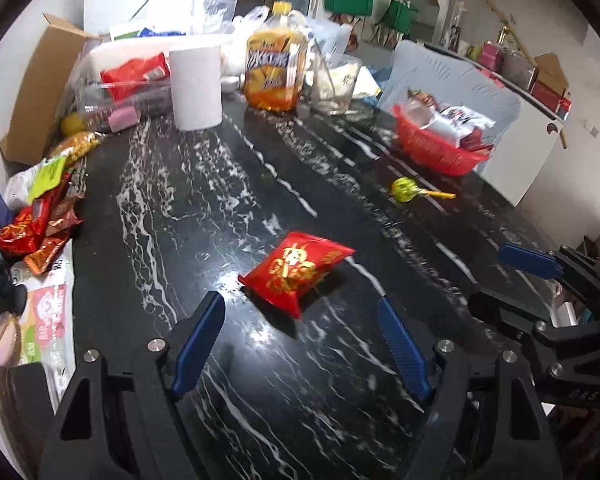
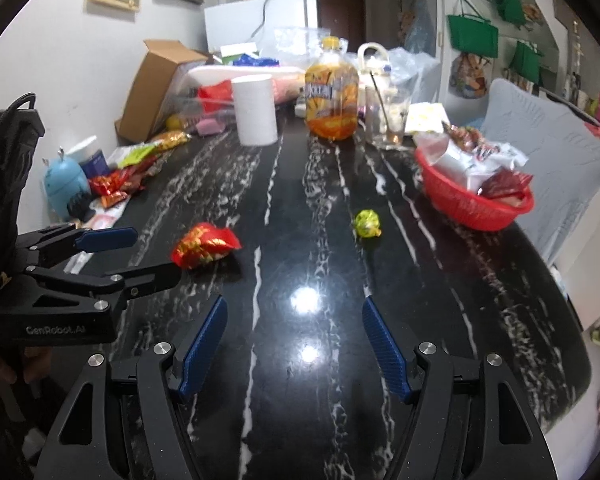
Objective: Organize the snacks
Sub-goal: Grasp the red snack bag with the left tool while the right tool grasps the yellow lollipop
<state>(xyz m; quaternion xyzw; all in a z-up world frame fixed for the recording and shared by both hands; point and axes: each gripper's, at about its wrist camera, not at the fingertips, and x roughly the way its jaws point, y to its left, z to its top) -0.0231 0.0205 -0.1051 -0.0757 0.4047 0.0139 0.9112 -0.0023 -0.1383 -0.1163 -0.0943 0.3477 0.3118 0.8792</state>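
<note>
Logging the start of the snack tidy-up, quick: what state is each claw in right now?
Left claw: open, holding nothing; red snack packet lies just ahead on the table.
Right claw: open, holding nothing.

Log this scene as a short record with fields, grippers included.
surface: black marble table
loose snacks: red packet, yellow-green lollipop
container: red basket, already holds packets
left gripper: open, empty, just short of the red packet
right gripper: open, empty, over bare table
clutter: paper roll, juice bottle
</note>
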